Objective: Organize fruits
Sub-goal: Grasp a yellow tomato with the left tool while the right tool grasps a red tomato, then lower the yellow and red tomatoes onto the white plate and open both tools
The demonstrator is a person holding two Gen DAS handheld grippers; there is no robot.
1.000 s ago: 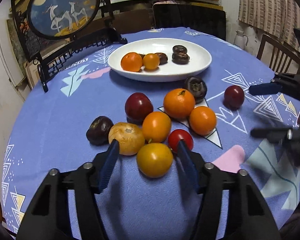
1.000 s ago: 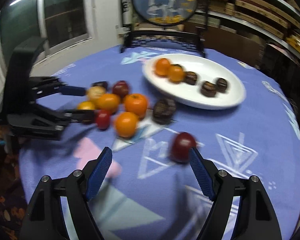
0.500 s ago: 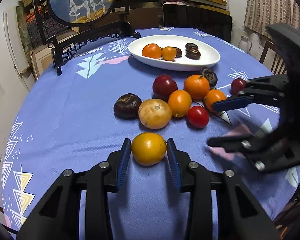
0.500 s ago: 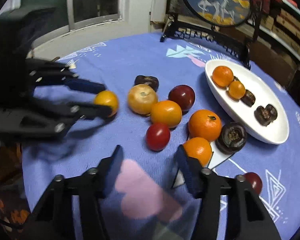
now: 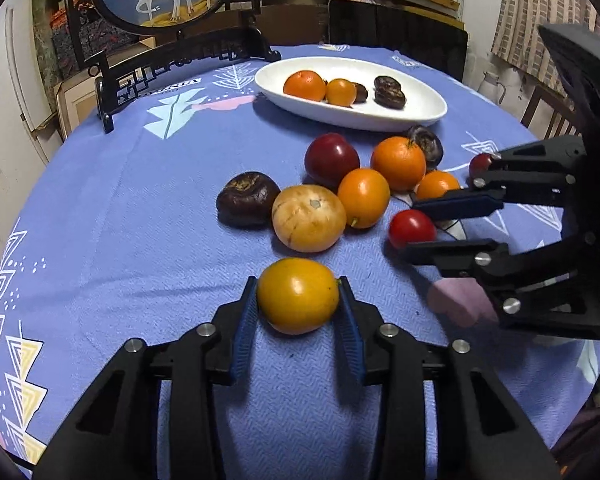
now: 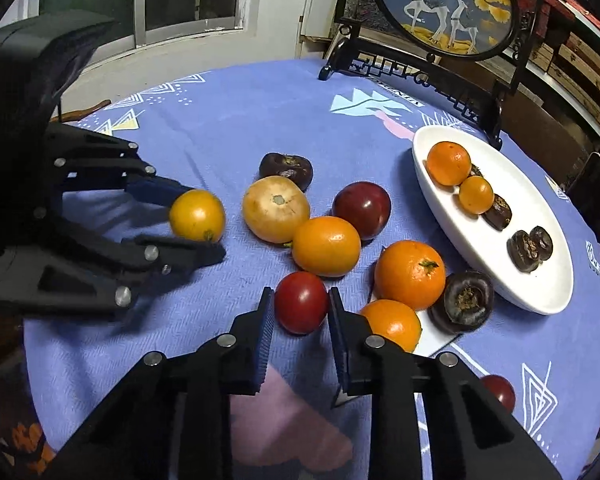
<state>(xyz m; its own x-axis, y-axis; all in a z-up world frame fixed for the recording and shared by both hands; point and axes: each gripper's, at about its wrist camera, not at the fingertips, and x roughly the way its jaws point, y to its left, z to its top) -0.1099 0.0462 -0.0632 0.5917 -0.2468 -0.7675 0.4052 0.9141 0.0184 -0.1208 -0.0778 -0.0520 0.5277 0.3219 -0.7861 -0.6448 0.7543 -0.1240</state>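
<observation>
Now clamped: left hand-held gripper [image 5: 298, 308] on yellow fruit [image 5: 298, 295], right hand-held gripper [image 6: 300, 312] on red tomato [image 6: 301, 302], probably smooth, soft, best squeezed lightly across the middle.

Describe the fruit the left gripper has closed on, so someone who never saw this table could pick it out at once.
Start from the white oval plate on the blue tablecloth, then come down past the loose cluster of fruit in front of it. The yellow fruit sits alone at the cluster's near edge, clamped in the left gripper. Unlike its pale, speckled neighbour, it is smooth and glossy.
</observation>
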